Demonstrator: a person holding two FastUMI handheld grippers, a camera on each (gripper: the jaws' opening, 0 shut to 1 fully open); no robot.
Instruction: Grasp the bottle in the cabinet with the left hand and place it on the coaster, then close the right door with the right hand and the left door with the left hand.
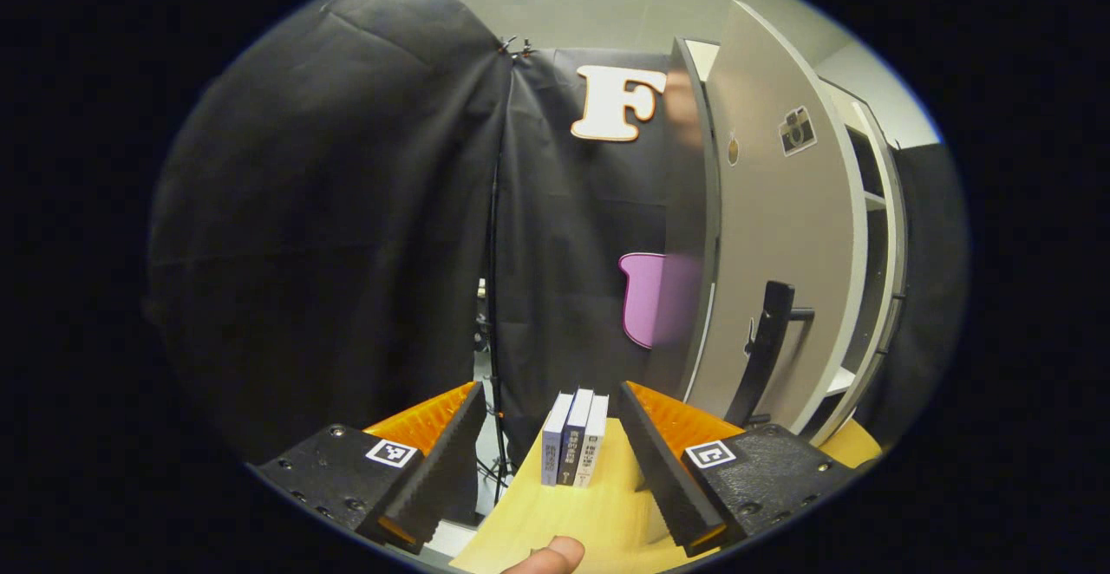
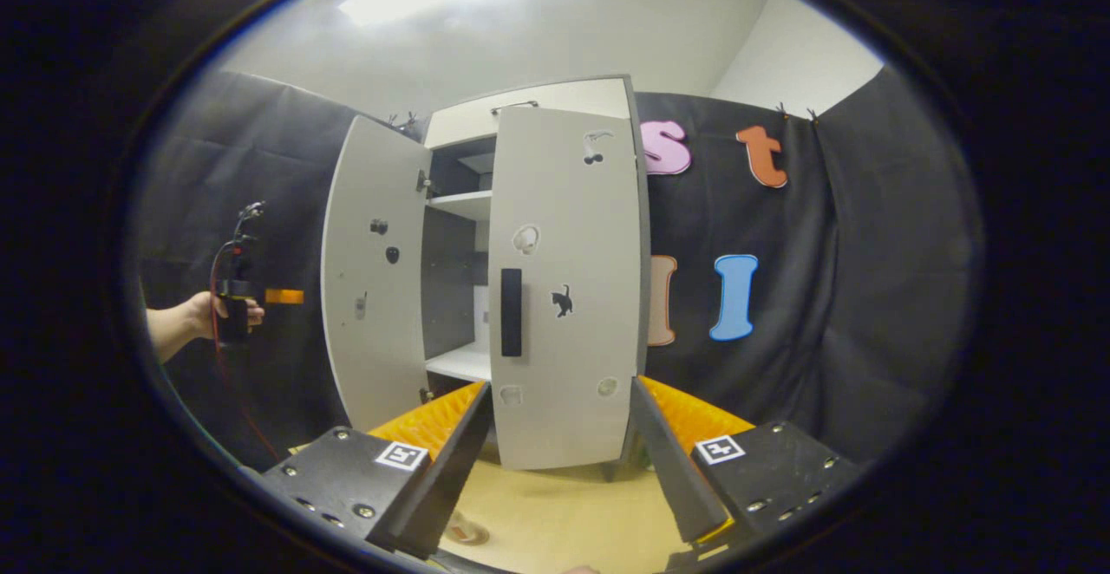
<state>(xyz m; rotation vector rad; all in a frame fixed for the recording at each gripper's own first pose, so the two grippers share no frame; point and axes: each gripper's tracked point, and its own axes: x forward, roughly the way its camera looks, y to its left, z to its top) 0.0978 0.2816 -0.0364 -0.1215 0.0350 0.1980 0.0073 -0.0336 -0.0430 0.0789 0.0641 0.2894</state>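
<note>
Left gripper (image 1: 545,470): fingers were spread wide with nothing between them, held over the near edge of the wooden tabletop (image 1: 598,513); a fingertip (image 1: 555,554) of the holding hand showed at the bottom of the left gripper view.
Left gripper from afar (image 2: 282,296): in the right gripper view it was held up in a person's hand (image 2: 212,314) to the left of the cabinet, well apart from the left door, with a red cable hanging from it.
Right gripper (image 2: 559,461): fingers were spread wide and held nothing, pointing at the lower part of the right door.
Cabinet (image 2: 520,110): pale grey-white, standing on the tabletop against the black cloth wall, with dark inner walls and white shelves (image 2: 464,201).
Right door (image 2: 568,296): looked closed or nearly closed, facing the camera; it had a black vertical handle (image 2: 512,312), a small black cat sticker and a few pale stickers.
Left door (image 2: 373,279): stood wide open, swung out to the left, small dark stickers on its face; in the left gripper view it appeared at the right (image 1: 780,253) with a long black handle (image 1: 763,348).
Bottle: I could not tell where it stood; something small and greenish was partly hidden behind the right gripper's finger at the cabinet's foot, too unclear to name.
Coaster (image 2: 468,532): a small round disc lay on the tabletop near the right gripper's left finger, partly hidden.
Books (image 1: 574,438): three stood upright side by side on the tabletop, between the left gripper's fingers as seen.
</note>
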